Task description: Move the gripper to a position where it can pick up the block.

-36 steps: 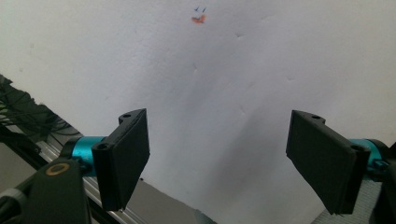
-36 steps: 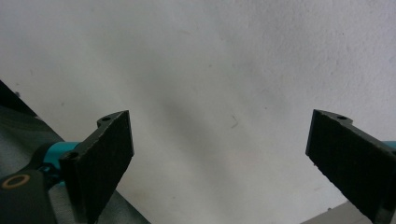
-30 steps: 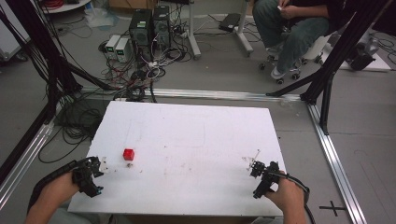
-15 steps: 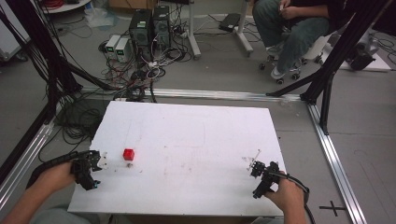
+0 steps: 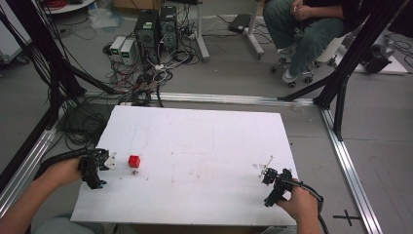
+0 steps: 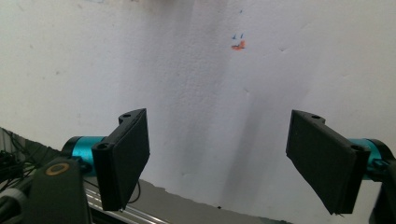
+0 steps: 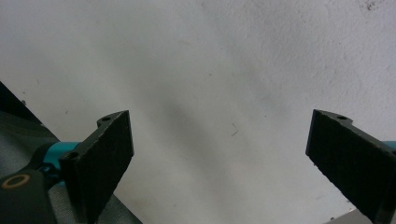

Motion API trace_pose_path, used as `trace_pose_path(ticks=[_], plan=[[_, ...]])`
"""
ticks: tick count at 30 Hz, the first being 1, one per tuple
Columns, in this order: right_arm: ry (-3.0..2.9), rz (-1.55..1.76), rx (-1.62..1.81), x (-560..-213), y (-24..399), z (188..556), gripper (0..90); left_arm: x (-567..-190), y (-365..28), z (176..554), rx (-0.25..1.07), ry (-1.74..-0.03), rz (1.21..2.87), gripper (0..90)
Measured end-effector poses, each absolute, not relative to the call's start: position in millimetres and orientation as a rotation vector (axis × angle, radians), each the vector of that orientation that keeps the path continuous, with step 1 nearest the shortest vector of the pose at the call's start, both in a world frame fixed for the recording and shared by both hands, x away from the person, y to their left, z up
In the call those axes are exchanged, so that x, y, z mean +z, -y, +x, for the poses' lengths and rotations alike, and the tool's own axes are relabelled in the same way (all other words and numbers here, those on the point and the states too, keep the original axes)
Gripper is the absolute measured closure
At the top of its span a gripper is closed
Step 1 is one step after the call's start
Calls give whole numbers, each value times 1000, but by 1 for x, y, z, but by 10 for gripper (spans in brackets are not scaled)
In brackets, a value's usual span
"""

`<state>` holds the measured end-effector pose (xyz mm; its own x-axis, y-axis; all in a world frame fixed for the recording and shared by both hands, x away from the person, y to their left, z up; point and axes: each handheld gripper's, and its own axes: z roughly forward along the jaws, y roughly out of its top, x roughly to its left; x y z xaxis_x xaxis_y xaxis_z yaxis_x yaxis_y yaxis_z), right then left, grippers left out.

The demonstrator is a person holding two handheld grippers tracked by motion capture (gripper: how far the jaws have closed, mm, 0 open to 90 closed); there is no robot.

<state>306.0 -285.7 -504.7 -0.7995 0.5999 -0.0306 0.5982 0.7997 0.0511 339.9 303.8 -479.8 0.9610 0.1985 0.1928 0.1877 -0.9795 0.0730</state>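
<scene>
On the white table, a small red cube sits near the left edge, roughly mid-depth, with a tiny dark speck just beside it on the near side. Left gripper is at the table's left edge, held in the person's left hand, tips pointing at the cube, close but apart from it. In the left gripper view the jaws are spread wide, nothing between them, just bare white surface with a small orange and blue mark farther off. Right gripper is near the right front corner, well apart from the cube, held by the right hand. The right gripper view shows the jaws wide apart too, nothing held, plain table underneath.
</scene>
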Motion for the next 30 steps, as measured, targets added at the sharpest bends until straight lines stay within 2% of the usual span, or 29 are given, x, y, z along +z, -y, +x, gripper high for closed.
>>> trace_pose_path(ticks=[16, 30], plan=[[-2952, 966, 49, -507, 284, 307, 68, -471, -304, 366, 330, -280, 3065, 218], [-2954, 965, 61, -508, 284, 307, 68, -471, -284, 391, 291, -148, 3071, 218]])
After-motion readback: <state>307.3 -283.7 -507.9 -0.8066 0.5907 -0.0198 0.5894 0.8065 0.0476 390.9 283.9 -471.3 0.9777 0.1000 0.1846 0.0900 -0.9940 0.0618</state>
